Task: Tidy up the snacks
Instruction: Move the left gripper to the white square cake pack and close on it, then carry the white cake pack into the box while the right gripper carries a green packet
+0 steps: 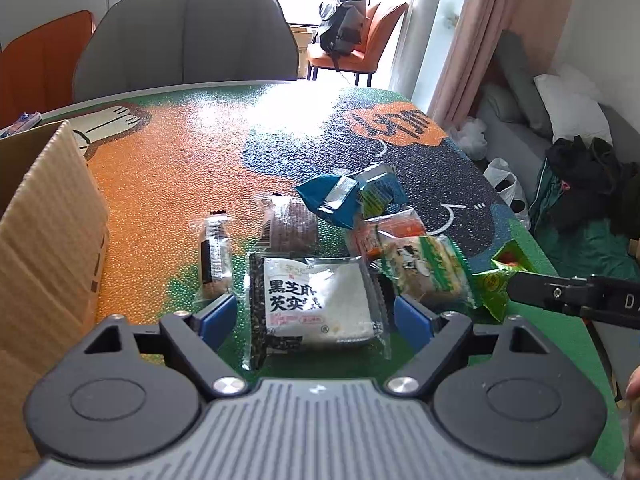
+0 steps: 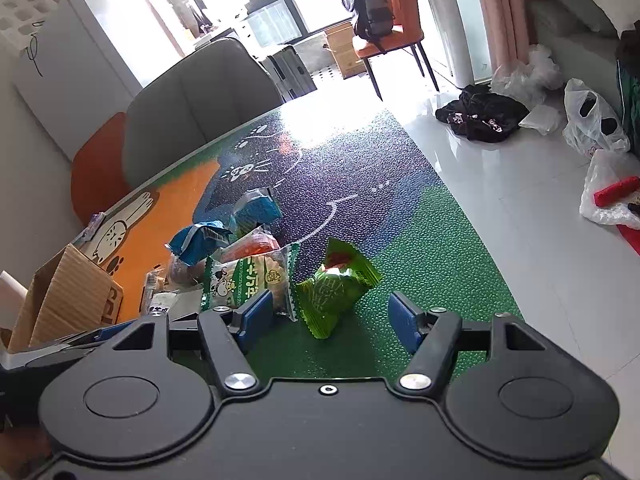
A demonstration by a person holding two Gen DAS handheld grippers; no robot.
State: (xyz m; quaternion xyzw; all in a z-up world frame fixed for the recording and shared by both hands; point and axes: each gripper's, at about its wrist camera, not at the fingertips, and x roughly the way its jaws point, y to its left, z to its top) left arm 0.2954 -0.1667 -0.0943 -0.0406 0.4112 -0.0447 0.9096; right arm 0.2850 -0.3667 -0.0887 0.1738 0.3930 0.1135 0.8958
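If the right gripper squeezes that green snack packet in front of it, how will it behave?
The green snack packet looks puffy and crinkled, so it will likely dent and feel light. Its glossy film may slip between the blue pads. It lies free on the table mat, so a nudge probably slides it.

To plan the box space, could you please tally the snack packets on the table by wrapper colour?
Blue packets: 2
Green packets: 2
Clear packets: 2
Orange packet: 1
White and black packet: 1
Total: 8
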